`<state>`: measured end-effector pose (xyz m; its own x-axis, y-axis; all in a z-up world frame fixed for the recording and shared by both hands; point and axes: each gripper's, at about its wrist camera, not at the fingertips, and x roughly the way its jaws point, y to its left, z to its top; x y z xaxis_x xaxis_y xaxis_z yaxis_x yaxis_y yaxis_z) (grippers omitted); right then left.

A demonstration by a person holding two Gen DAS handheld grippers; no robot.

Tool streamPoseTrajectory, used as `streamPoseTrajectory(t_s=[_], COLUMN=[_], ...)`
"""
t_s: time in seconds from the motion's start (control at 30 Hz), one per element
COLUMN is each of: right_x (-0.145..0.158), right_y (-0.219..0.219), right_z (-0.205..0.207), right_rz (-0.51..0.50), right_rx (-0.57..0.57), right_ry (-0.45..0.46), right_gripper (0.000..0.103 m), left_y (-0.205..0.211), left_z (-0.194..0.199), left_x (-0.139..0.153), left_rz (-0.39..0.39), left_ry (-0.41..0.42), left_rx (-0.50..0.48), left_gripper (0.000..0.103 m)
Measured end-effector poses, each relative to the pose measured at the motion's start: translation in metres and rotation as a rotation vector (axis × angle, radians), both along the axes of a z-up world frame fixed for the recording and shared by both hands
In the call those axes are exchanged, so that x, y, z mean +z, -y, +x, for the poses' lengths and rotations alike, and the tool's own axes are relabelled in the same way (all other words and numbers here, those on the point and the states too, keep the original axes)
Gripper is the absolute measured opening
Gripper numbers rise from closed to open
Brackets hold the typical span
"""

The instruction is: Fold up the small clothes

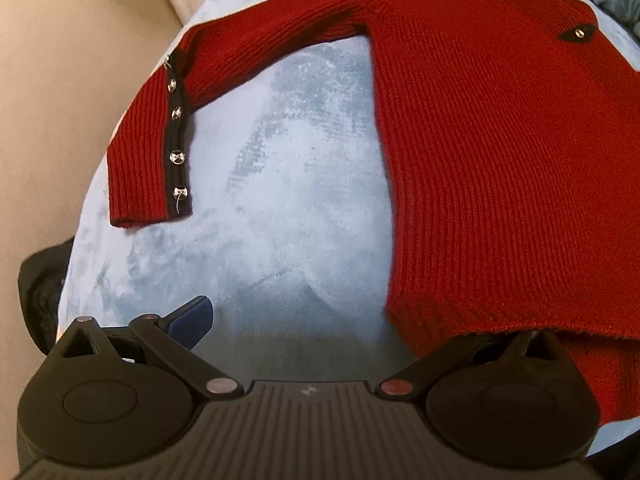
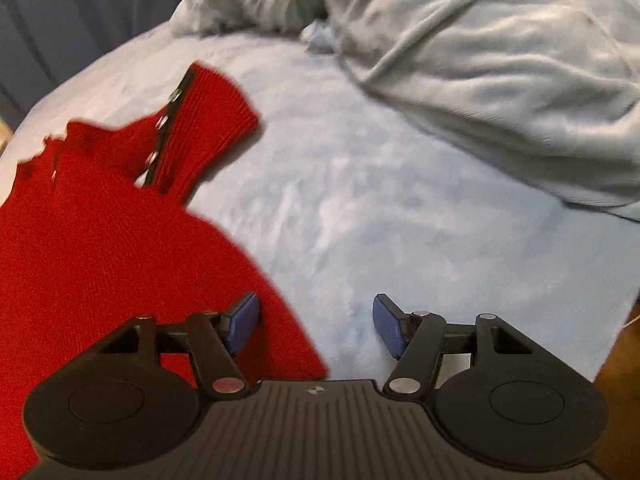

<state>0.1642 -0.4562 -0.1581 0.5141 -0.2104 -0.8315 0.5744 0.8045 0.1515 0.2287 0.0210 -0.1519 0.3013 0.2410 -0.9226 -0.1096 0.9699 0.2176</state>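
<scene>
Sweater (image 1: 500, 160) soft, limp knit on blanket (image 1: 280, 200); we grab hem corners. Right gripper (image 2: 316, 320) spread wide over hem edge; left gripper (image 1: 340, 320) wide apart, one finger hidden under hem.

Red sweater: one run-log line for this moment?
red sweater flat on blue blanket | left gripper open at hem | right gripper open, empty
</scene>
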Motion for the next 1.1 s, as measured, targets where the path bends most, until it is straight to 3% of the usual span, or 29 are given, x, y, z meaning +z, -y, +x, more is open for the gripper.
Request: streamPoseTrajectory(t_s=[0.1,0.17,0.23,0.33,0.47,0.63,0.7,0.8,0.87,1.03,1.07,1.1], right_x=[-0.002,-0.001,0.003,0.008,0.012,-0.009,-0.011,-0.002,-0.006,-0.017,-0.016,-0.014], right_y=[0.024,0.031,0.027,0.007,-0.018,-0.041,-0.037,-0.016,-0.001,-0.011,-0.015,-0.020], right_z=[-0.005,-0.010,-0.011,-0.014,-0.015,0.002,0.009,0.015,0.019,0.028,0.029,0.027], right_rz=[0.036,0.099,0.120,0.067,0.052,-0.021,-0.020,0.018,0.074,0.034,0.032,0.051], right_rx=[-0.062,-0.032,0.071,0.271,0.413,0.563,0.514,0.311,0.210,0.237,0.273,0.316], right_ry=[-0.021,-0.008,-0.015,-0.062,-0.114,-0.262,-0.238,-0.097,-0.056,-0.104,-0.096,-0.085], right_gripper=[0.064,0.063,0.063,0.064,0.067,0.068,0.068,0.068,0.072,0.074,0.063,0.037], left_y=[-0.001,-0.001,-0.001,-0.002,-0.008,-0.012,-0.012,-0.012,-0.013,-0.008,-0.004,0.002], left_z=[0.005,0.007,0.011,0.018,0.030,0.037,0.037,0.034,0.032,0.021,0.018,0.016], left_x=[0.002,0.004,0.005,0.006,0.010,0.018,0.018,0.014,0.010,-0.003,-0.005,-0.007], left_rz=[-0.008,-0.012,-0.016,-0.032,-0.070,-0.087,-0.080,-0.080,-0.082,-0.076,-0.074,-0.072], left_ry=[-0.001,0.001,-0.003,-0.005,-0.003,0.013,0.011,0.003,-0.005,-0.025,-0.029,-0.035], left_rx=[0.001,0.002,0.006,0.020,0.058,0.073,0.061,0.062,0.068,0.062,0.037,0.001], left_gripper=[0.103,0.103,0.103,0.103,0.103,0.103,0.103,0.103,0.103,0.103,0.103,0.103])
